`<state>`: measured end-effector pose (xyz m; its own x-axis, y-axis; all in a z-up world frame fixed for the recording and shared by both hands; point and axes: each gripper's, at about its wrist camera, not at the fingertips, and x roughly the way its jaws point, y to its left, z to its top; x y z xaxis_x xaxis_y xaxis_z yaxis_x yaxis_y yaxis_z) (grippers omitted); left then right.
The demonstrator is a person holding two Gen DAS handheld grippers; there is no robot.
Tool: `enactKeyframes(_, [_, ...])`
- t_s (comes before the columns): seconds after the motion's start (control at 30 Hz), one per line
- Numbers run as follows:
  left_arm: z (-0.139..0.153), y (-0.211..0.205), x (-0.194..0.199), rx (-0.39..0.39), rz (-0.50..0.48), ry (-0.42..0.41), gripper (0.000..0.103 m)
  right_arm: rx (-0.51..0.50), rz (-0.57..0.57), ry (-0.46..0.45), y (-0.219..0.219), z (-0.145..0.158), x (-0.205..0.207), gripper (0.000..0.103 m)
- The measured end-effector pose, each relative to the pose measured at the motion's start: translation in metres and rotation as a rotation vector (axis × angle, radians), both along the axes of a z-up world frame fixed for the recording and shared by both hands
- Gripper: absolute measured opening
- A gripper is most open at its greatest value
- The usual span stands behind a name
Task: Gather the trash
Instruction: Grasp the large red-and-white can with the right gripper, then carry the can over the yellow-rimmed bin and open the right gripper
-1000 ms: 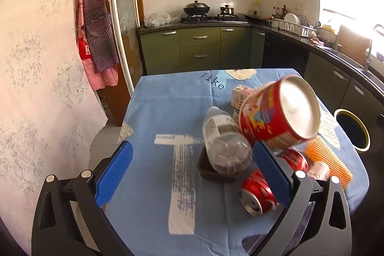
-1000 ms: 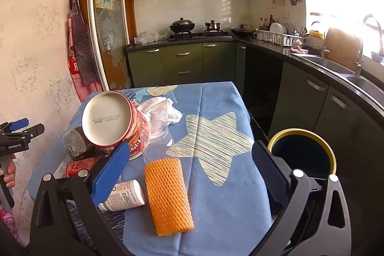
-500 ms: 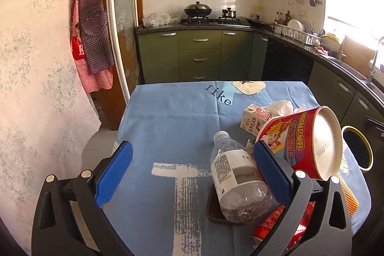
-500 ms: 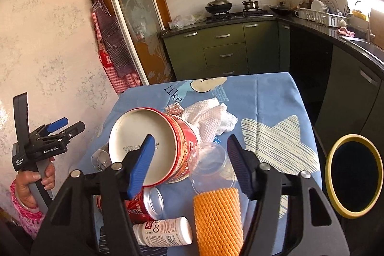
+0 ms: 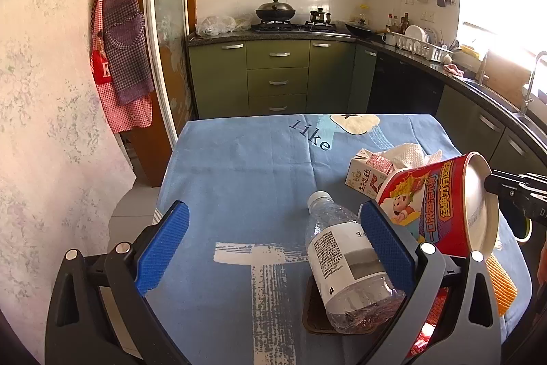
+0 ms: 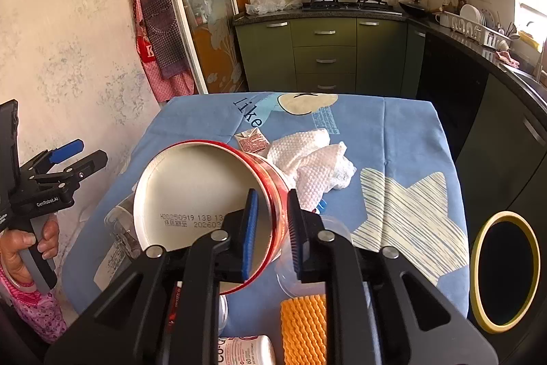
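A: Right gripper (image 6: 271, 228), what's it doing?
B: I'm clamping it on the rim of the red tub (image 6: 208, 211). One blue pad is sitting inside on the white base, the other outside on the red wall. The tub is lying tilted on its side, base facing my right camera.

A: Left gripper (image 5: 273, 248)?
B: I'm holding it spread wide, gripping nothing, hovering over the blue tablecloth (image 5: 246, 173). Its right pad is sitting just beside the plastic bottle (image 5: 342, 265).

A: Where's the bottle?
B: It's lying on its side, cap pointing away from me, bottom end resting over a small dark tray (image 5: 316, 313).

A: Other trash?
B: The milk carton (image 6: 252, 141) is sitting behind the tub, touching the crumpled paper towel (image 6: 309, 165). The orange foam net (image 6: 302, 327) is lying near the table's front edge, with a white labelled bottle (image 6: 248, 349) just beside it. A clear plastic cup (image 6: 290, 276) is showing under my right fingers. Something red is lying under the tub, mostly hidden; I can't tell what.

A: Bin?
B: The yellow-rimmed bin (image 6: 504, 267) is standing off the table's right side, opening dark.
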<state>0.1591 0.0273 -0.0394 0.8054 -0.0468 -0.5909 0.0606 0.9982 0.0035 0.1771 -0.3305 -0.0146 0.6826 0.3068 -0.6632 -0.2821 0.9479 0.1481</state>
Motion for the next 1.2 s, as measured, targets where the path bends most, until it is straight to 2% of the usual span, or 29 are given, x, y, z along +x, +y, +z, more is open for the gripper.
enactKeyframes(0.03, [-0.002, 0.000, 0.001, -0.001, -0.003, 0.004, 0.099, 0.000, -0.001, 0.001, 0.000, 0.000, 0.001, 0.008])
enactKeyframes(0.33, [-0.008, -0.006, 0.002, 0.000, -0.020, 0.011, 0.099, 0.027, -0.010, -0.020, -0.002, 0.005, -0.003, 0.006])
enactKeyframes(0.67, [0.004, -0.010, -0.006, 0.023, -0.016, -0.009, 0.099, 0.113, -0.014, -0.107, -0.022, 0.042, -0.025, 0.006])
enactKeyframes(0.9, [0.010, -0.021, -0.012, 0.042, -0.029, -0.013, 0.099, 0.136, -0.132, -0.201, -0.074, 0.071, -0.055, 0.006])
enactKeyframes(1.03, [0.011, -0.029, -0.014, 0.052, -0.037, -0.009, 0.099, 0.175, -0.230, -0.226, -0.119, 0.076, -0.071, 0.006])
enactKeyframes(1.2, [0.013, -0.043, -0.016, 0.070, -0.051, -0.004, 0.099, 0.253, -0.298, -0.241, -0.167, 0.077, -0.087, 0.006])
